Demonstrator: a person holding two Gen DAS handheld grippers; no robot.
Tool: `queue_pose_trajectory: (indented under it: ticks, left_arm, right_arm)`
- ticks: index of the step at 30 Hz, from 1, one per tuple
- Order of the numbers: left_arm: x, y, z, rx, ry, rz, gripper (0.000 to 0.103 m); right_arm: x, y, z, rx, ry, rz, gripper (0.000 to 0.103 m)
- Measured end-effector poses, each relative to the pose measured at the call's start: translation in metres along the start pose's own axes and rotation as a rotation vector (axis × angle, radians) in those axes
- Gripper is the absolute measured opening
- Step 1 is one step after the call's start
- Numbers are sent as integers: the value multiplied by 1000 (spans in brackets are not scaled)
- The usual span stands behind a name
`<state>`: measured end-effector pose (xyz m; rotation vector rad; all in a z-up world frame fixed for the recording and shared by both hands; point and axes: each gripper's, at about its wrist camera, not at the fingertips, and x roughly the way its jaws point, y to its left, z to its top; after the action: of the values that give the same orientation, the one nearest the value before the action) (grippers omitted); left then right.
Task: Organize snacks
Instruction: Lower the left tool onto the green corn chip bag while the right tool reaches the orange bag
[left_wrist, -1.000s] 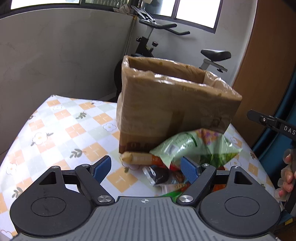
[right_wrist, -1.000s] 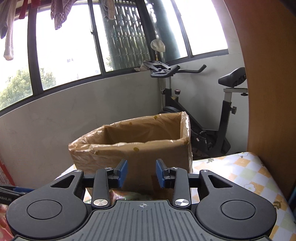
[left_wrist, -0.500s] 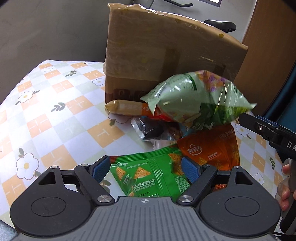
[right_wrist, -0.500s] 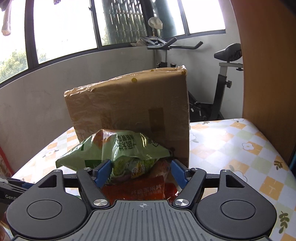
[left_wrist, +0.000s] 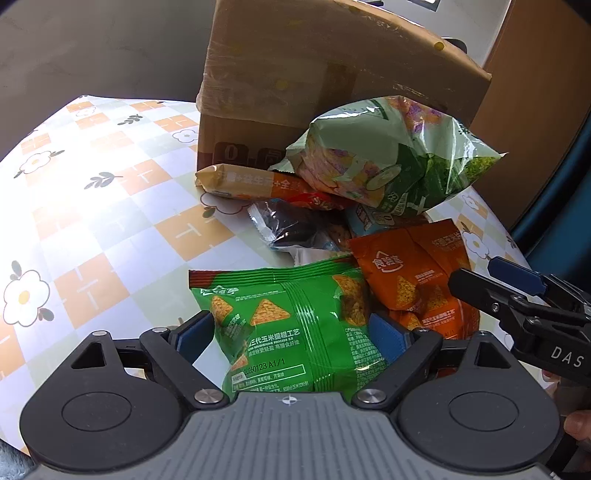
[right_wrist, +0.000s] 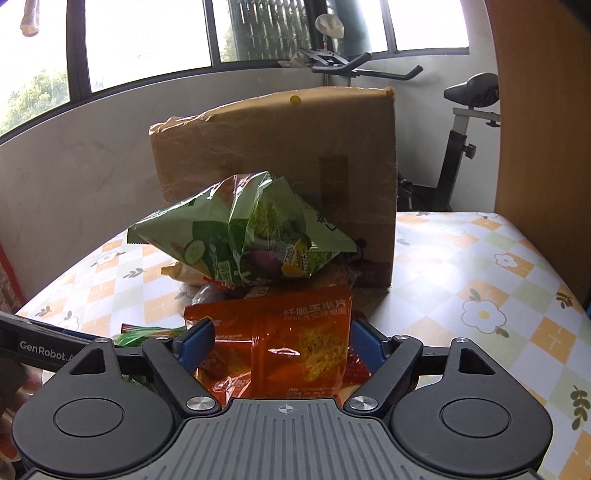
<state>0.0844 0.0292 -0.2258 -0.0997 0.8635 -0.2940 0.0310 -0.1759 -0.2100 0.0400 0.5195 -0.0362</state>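
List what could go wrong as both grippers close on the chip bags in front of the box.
The open left gripper straddles the bright green corn-chip bag, which overlaps the orange corn-chip bag that the open right gripper straddles; lifting one may drag the other.

The puffy pale green snack bag rests high on the pile against the brown cardboard box and could slide off.

The grippers sit close together and could collide.
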Motion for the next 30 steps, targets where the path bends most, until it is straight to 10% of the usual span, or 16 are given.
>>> queue_pose_trajectory:
  ticks: [30]
  left_arm:
    - [-5,18,-10,-35,-58,46,75]
  right_arm:
    - [26,12,-20,-40,107,12,94]
